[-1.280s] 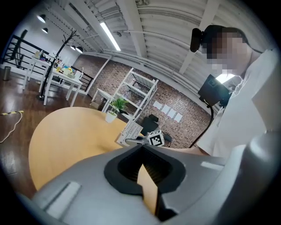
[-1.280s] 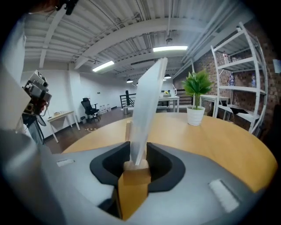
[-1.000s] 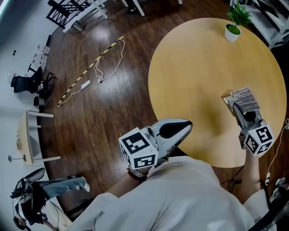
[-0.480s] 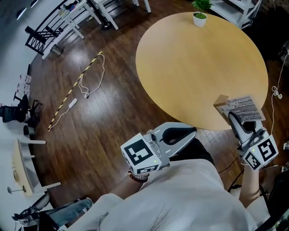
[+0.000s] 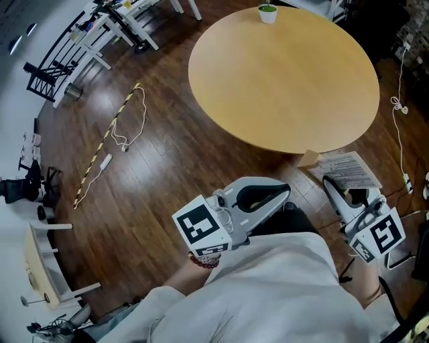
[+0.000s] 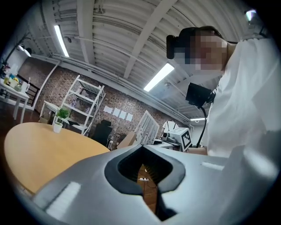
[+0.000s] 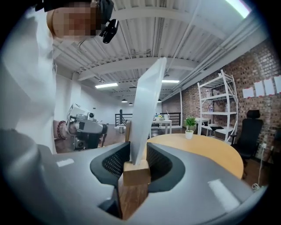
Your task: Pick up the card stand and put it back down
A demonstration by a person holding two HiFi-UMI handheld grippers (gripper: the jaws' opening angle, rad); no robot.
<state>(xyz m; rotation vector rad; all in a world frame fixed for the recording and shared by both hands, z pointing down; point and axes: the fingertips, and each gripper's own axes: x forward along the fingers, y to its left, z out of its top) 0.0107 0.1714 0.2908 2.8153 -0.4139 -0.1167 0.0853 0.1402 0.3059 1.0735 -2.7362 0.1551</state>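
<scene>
The card stand, a small wooden block with a printed white card slotted in it, hangs over the floor just off the near edge of the round wooden table. My right gripper is shut on it. The right gripper view shows that gripper with the block pinched between the jaws and the card rising from it. My left gripper is shut and empty, held low near the person's body. In its own view the left gripper holds nothing.
A small potted plant stands at the table's far edge. A striped stick and white cable lie on the dark wood floor at left. White tables and chairs stand at the back left. A cable trails right of the table.
The right gripper has carried the card stand from the table's right side off its edge to over the floor. The table has slid up and away in the view. The left gripper stays shut.
</scene>
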